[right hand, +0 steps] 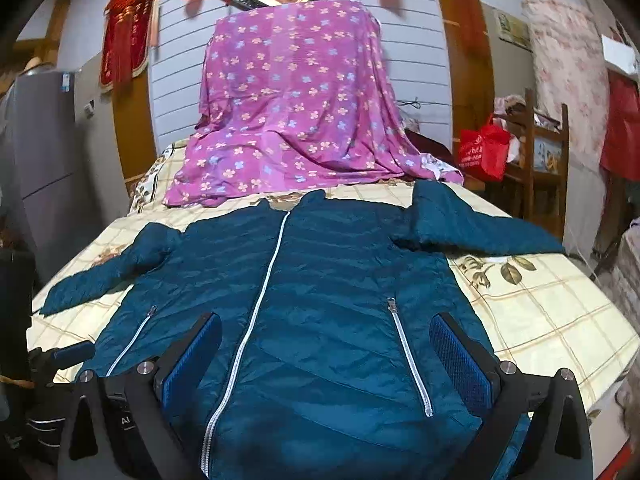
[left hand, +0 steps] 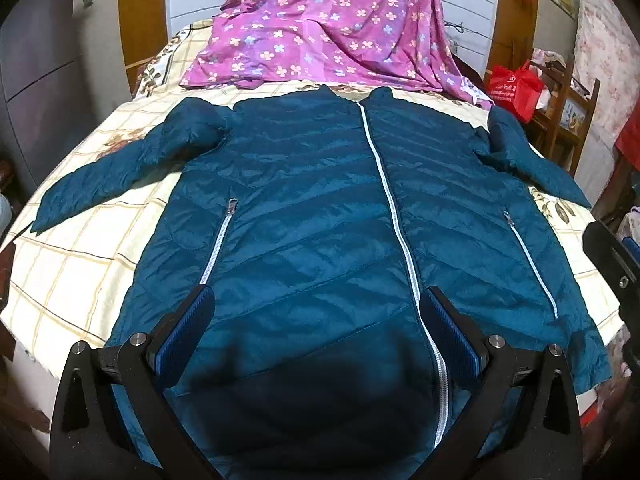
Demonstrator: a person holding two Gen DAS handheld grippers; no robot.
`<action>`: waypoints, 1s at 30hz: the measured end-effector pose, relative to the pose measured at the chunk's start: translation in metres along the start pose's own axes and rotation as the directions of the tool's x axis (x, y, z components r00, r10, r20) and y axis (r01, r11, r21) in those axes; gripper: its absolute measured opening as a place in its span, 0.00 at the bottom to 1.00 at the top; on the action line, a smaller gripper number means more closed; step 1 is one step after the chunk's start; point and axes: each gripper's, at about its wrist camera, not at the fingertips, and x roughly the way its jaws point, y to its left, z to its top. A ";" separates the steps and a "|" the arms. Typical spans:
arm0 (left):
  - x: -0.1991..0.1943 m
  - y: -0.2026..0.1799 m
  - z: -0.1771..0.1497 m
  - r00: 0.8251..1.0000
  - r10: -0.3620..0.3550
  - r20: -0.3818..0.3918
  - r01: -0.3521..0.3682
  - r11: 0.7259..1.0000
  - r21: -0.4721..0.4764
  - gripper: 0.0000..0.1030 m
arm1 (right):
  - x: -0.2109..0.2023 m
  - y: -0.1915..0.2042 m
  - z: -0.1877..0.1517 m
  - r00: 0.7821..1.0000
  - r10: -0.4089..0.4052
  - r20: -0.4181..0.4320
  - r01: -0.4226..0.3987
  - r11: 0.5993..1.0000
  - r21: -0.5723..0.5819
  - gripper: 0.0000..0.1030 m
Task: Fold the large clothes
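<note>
While flat on the bed (left hand: 80, 248), jacket (left hand: 312, 208) beneath two wide-open grippers (left hand: 316, 320)

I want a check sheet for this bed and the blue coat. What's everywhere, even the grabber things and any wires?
Surface: bed with a cream checked flower sheet.
Job's things: blue puffy jacket lying flat, front up, white front zip closed, both sleeves spread out to the sides; not folded yet.
Clutter: purple flowered cloth draped at the head of the bed.
Grippers: left hand-held gripper open above the jacket's hem; right hand-held gripper open above the hem too; neither is holding anything.
Cables: thin dark cord on the wall.
Surroundings: red bag by a wooden shelf, grey fridge, red wall decorations.
</note>
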 end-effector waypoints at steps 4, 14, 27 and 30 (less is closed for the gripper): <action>0.000 0.002 0.000 1.000 -0.019 -0.010 0.018 1.000 -0.015 1.00 | -0.002 -0.004 -0.001 1.000 -0.012 0.005 0.012 1.000 0.011 1.00; -0.010 0.014 0.019 0.995 -0.061 0.081 0.070 0.991 -0.113 1.00 | -0.003 -0.003 0.002 1.000 -0.026 0.005 0.026 0.999 -0.020 1.00; 0.024 0.004 0.025 0.998 0.055 -0.018 -0.056 0.998 -0.018 1.00 | 0.007 0.002 0.004 1.000 0.010 -0.028 -0.010 1.000 0.017 1.00; 0.021 0.001 0.022 1.000 0.028 -0.001 -0.028 1.000 0.000 1.00 | 0.006 0.004 0.003 1.000 0.005 -0.026 -0.005 1.000 0.008 1.00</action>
